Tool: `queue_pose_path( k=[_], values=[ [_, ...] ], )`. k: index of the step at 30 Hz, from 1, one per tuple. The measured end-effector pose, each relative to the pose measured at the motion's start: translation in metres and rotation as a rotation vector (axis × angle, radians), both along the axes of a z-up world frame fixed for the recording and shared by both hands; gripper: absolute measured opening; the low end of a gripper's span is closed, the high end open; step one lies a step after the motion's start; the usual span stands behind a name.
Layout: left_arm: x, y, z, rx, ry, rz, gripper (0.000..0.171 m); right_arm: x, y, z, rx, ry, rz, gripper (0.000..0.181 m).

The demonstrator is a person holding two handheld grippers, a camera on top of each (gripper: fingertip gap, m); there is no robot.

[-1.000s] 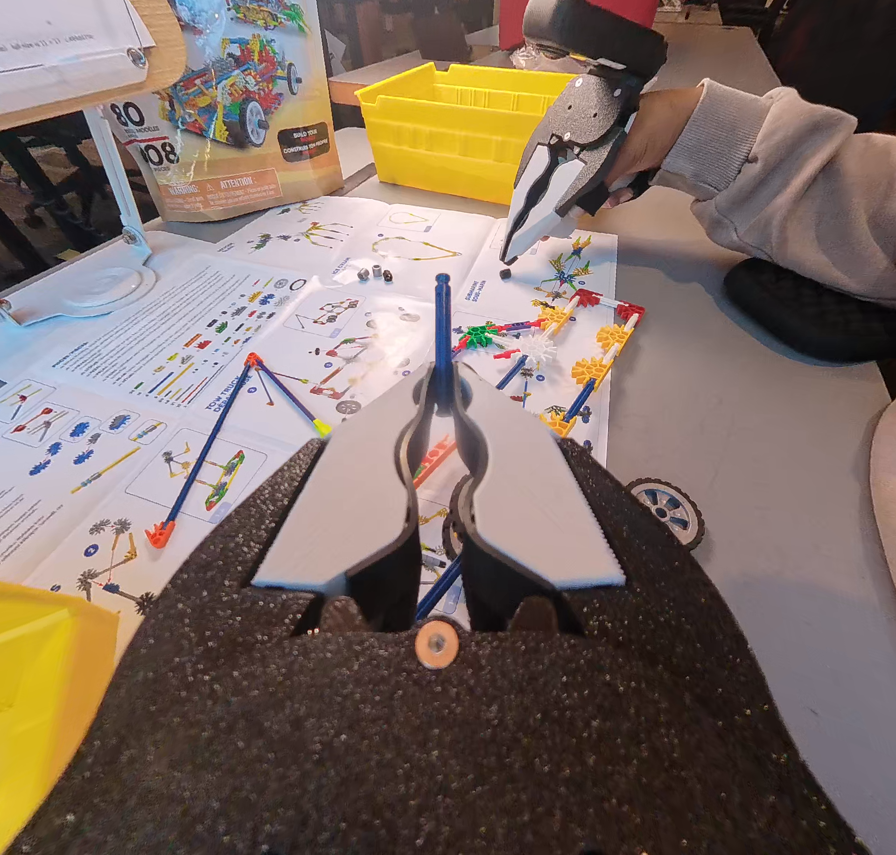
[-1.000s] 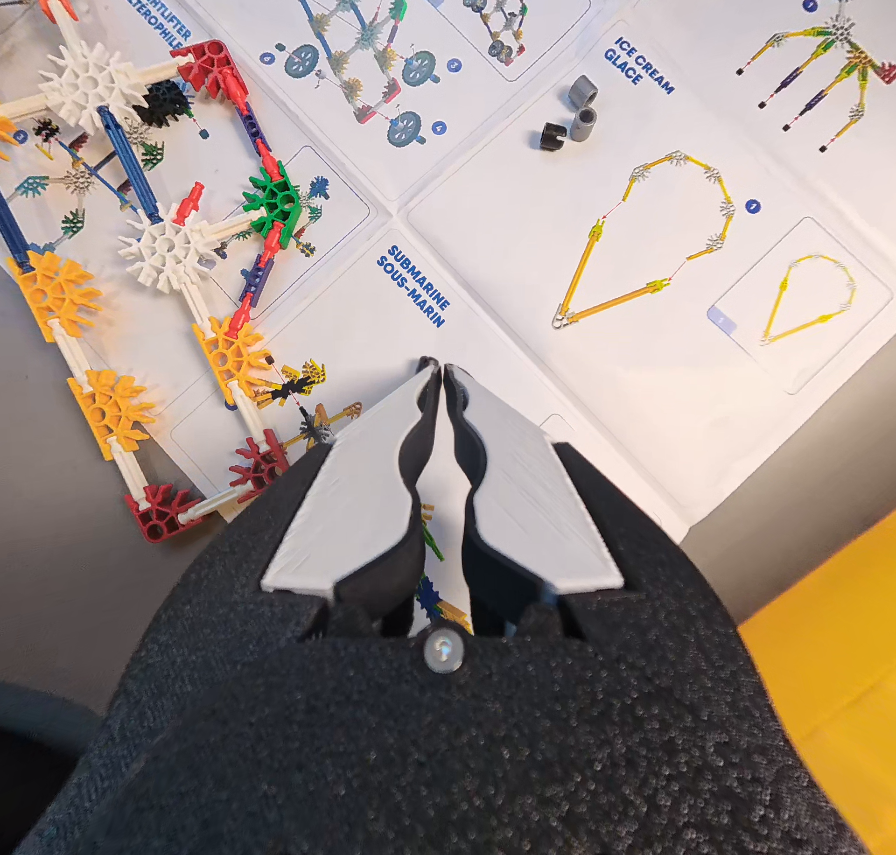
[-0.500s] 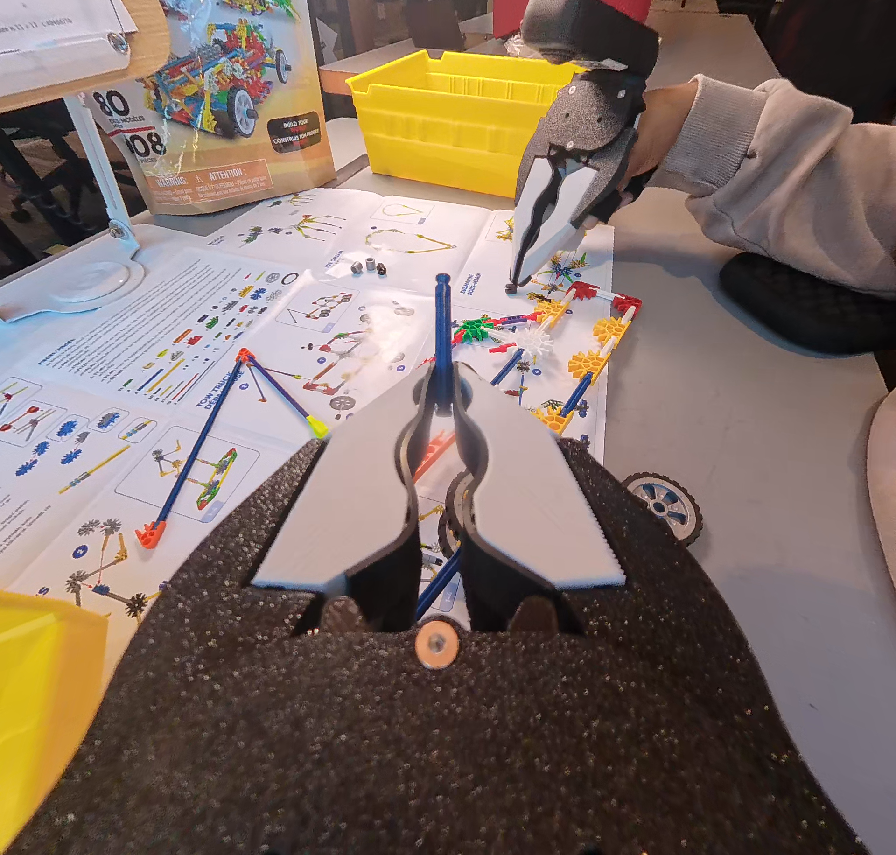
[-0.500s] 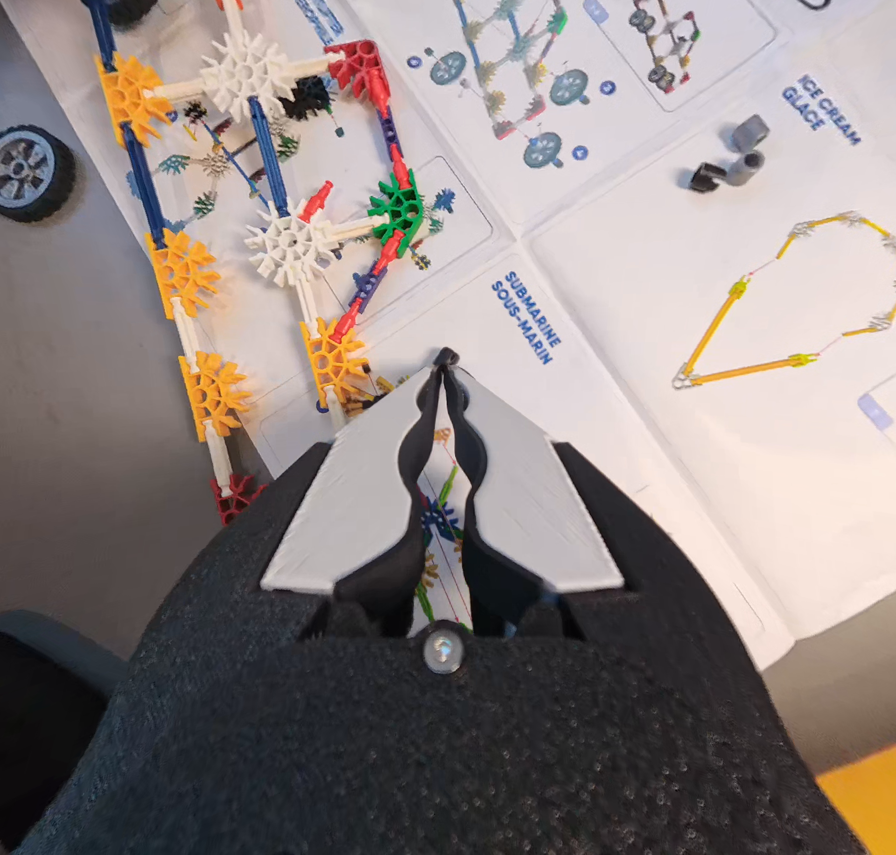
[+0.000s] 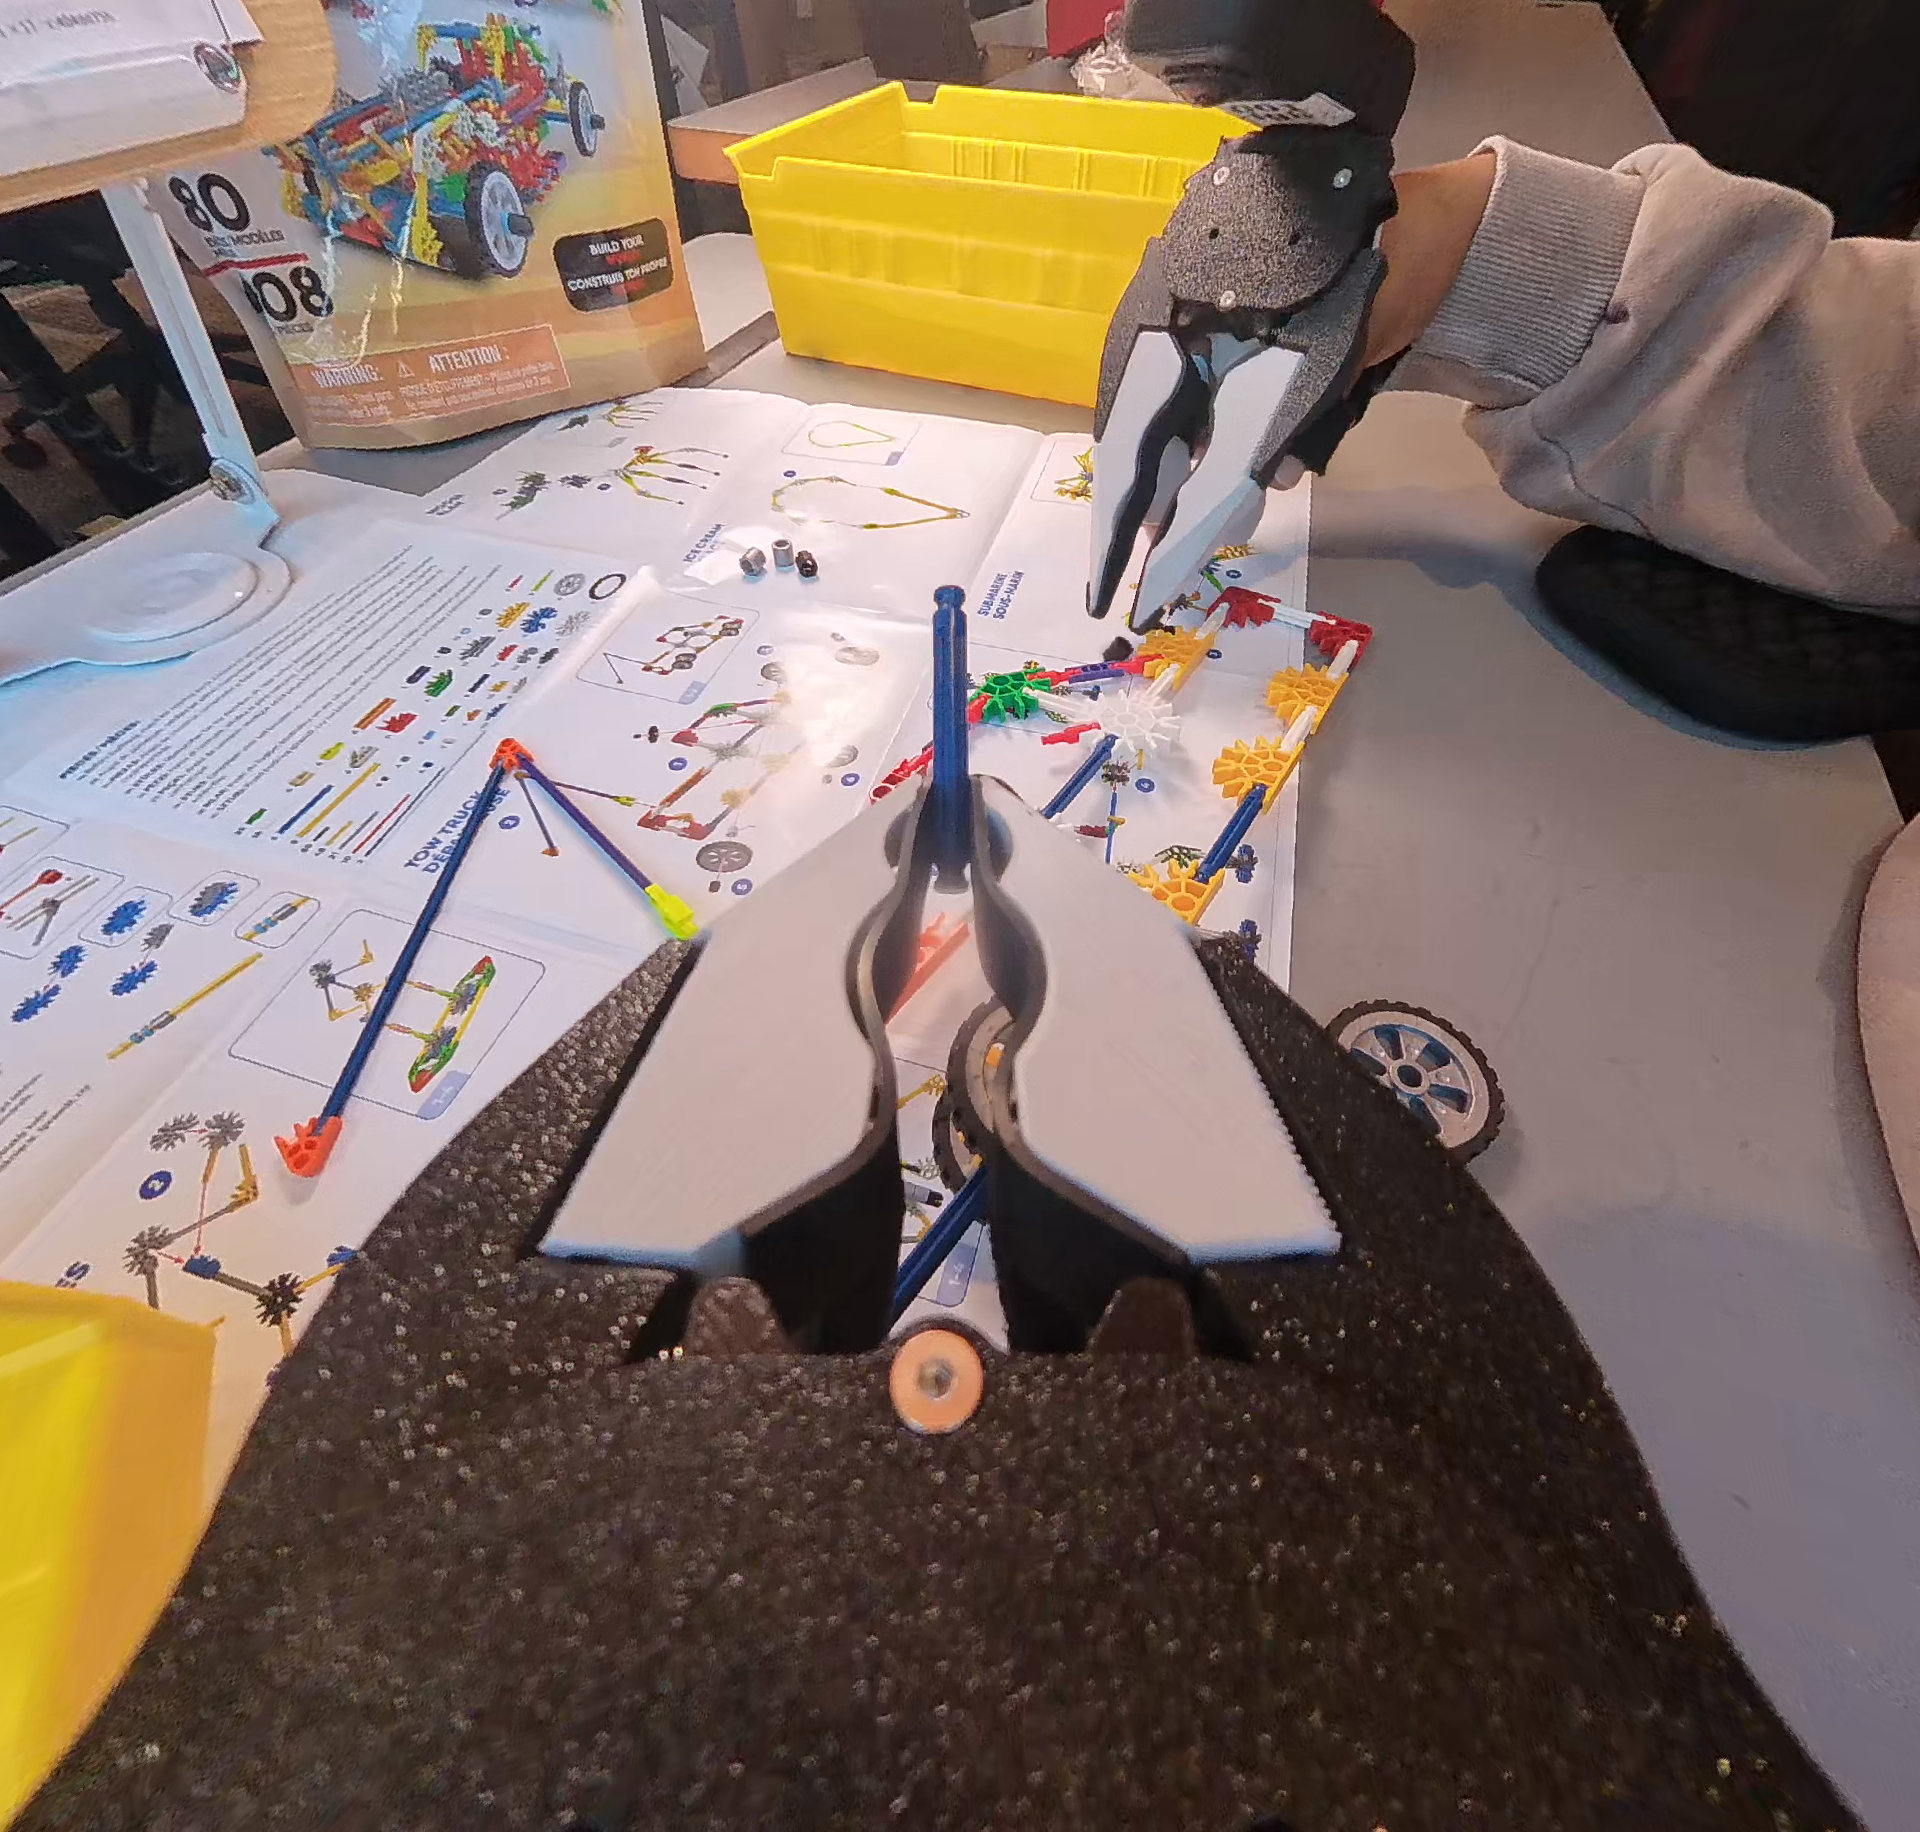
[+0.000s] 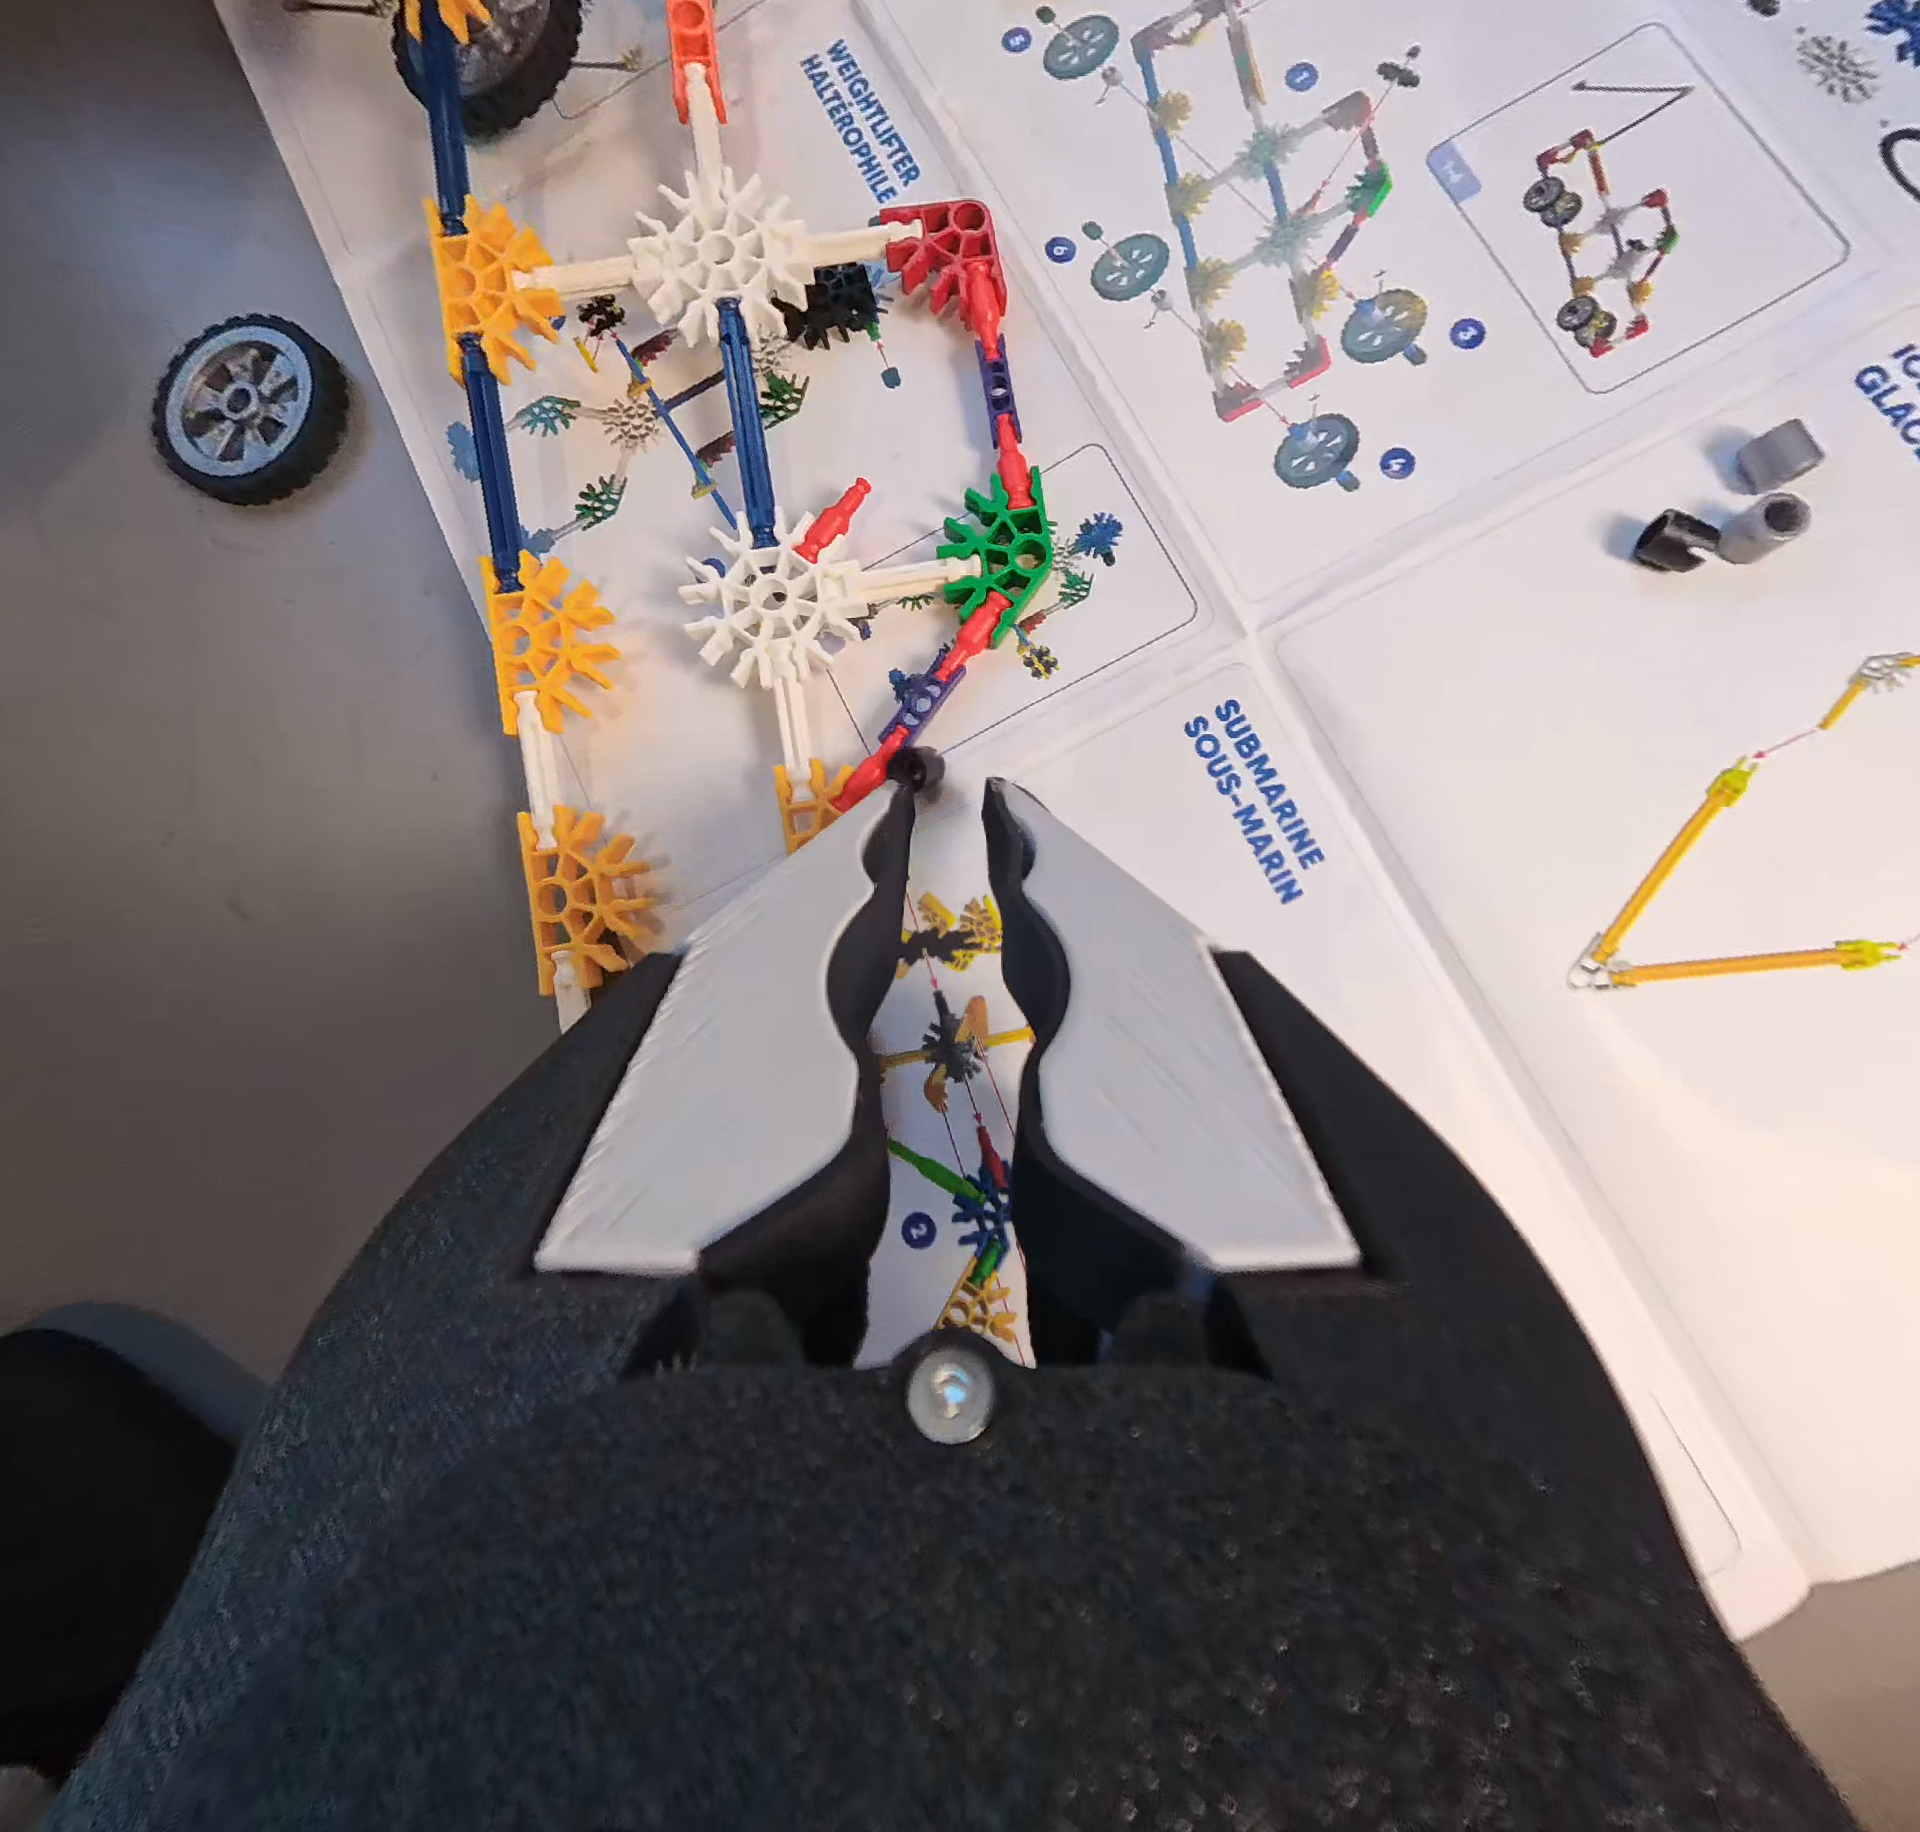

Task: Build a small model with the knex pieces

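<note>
The blue rod (image 5: 948,702) is pinched between the tips of the left gripper (image 5: 948,826), low over the near part of the table. The claw is closed on it. Most of the rod's length stands free beyond the tips, pointing away. The hold looks centred but shallow, so I judge that the rod could swivel if its far end were pushed sideways. Through the gap behind the tips a black wheel (image 5: 971,1076) shows. Whether it sits on this rod cannot be told.

To the right, a loose wheel (image 5: 1418,1076) lies on the bare table (image 5: 1558,899), just off the edge of the instruction sheet (image 5: 364,639). To the left on the sheet lie two blue rods joined in a V (image 5: 509,754).

Farther off, a flat frame (image 6: 727,411) of white, yellow, red and green connectors rests on the sheet's right part. The right gripper (image 6: 948,795) points down at the frame's far corner, its claw slightly parted and gripping nothing. A small black piece (image 6: 916,769) lies on the sheet at the tip of one finger, outside the gap, touching it or just beside. It also sits against the end of a red rod of the frame.

Beyond, three small sleeves (image 5: 777,561) lie near mid-sheet. A yellow bin (image 5: 966,224) and a toy box (image 5: 457,172) stand at the far edge.
</note>
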State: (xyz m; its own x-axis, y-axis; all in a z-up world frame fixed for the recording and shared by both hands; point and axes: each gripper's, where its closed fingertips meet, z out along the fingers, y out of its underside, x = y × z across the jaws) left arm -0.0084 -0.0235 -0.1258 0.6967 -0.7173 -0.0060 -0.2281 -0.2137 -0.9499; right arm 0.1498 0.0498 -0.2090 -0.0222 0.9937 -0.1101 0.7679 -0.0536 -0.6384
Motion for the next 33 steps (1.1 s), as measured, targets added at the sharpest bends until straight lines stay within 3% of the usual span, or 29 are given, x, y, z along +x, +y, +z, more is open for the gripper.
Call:
queue_pose_path(
  k=[6,14,26,30,33],
  values=[
    [0.005,-0.003,-0.006,-0.027,0.013,-0.029,0.002,-0.005,-0.005,-0.005,-0.011,0.003,0.029,0.012],
    [0.031,-0.024,-0.027,-0.059,0.174,-0.162,0.003,-0.009,-0.008,-0.005,-0.016,0.027,0.047,0.002],
    [0.051,-0.034,-0.047,0.068,0.497,-0.199,0.003,-0.045,-0.023,0.053,0.061,0.335,0.105,0.000],
    [0.053,-0.031,-0.049,0.049,0.544,-0.219,0.003,-0.056,-0.037,0.058,0.044,0.371,0.146,0.001],
    [0.071,-0.052,-0.043,0.061,0.570,-0.324,0.003,-0.059,-0.043,0.058,0.047,0.375,0.163,0.000]
  ],
)
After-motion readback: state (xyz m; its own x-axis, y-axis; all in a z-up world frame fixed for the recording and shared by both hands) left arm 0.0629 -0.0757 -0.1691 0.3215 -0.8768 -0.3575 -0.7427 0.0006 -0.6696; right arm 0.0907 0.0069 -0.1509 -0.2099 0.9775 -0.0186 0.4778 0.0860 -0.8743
